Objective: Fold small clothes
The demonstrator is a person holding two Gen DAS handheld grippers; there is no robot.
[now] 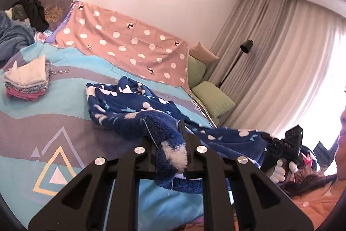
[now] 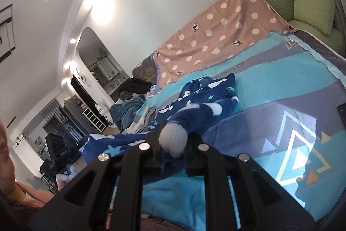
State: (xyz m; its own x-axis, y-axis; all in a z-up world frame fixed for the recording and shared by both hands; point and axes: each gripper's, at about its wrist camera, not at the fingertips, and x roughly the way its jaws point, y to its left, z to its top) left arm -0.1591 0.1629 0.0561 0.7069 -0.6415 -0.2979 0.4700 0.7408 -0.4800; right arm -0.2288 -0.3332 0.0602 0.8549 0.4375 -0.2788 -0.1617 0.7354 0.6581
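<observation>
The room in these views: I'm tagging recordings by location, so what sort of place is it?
Most likely a home bedroom. A bed with a patterned turquoise cover fills both views, green pillows lie at its far end, and a stack of folded clothes sits on it. Curtains cover a window.

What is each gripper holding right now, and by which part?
Both are shut on the blue fleece garment: the left gripper pinches one bunched edge, the right gripper another, apart along the same side.
</observation>
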